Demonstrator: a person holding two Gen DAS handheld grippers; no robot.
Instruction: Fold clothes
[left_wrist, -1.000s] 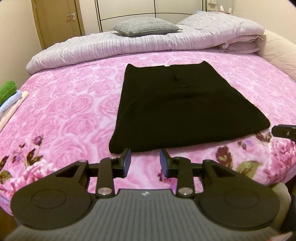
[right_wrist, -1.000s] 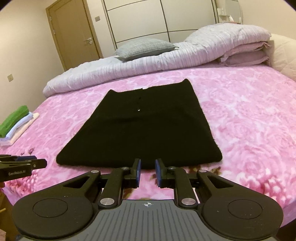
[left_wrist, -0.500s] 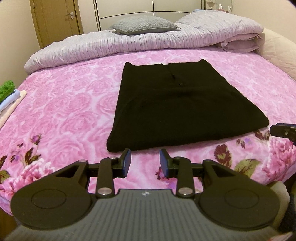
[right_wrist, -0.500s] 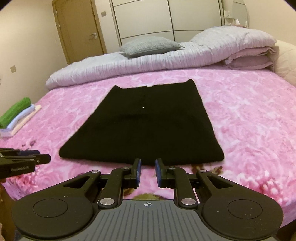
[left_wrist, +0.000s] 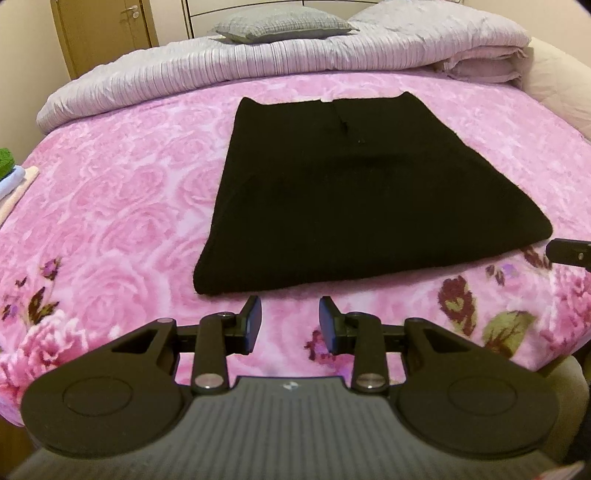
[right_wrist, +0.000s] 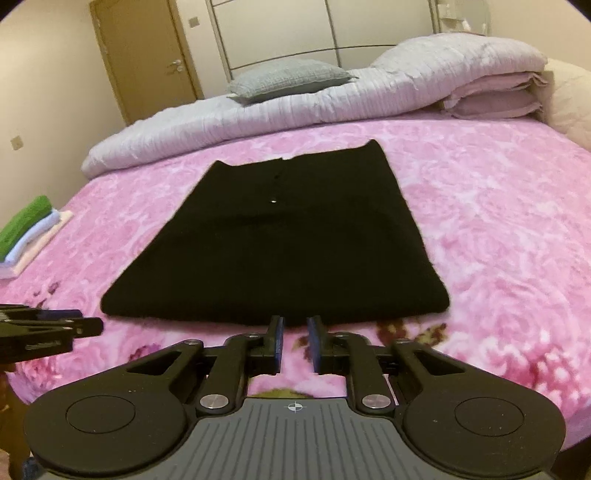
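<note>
- The black garment (left_wrist: 354, 192) lies flat on the pink floral bedspread (left_wrist: 110, 192), near the foot edge, as a neat trapezoid with straight sides; no sleeves show, so they may be tucked under.
- This layout fits two stages: a garment with side folds made and a crosswise fold due, or one already laid in its finished shape. The pictures do not settle which, so the notes below apply only if another fold is wanted.
- The left claw (left_wrist: 290, 321) is released, jaws well apart, holding nothing, just short of the near hem toward its left corner.
- The right claw (right_wrist: 294, 341) is also released with a narrower gap, empty, just short of the near hem toward its right part.
- Grip all layers at the hem together; thick knit may slip if only the top layer is taken.
- Place the two claws at matching positions on the hem so the edge lifts level.
- Carry the hem straight toward the collar end, keeping the side edges aligned.
- A stack of folded items (right_wrist: 29, 232) rests at the bed's left edge, well apart.
</note>
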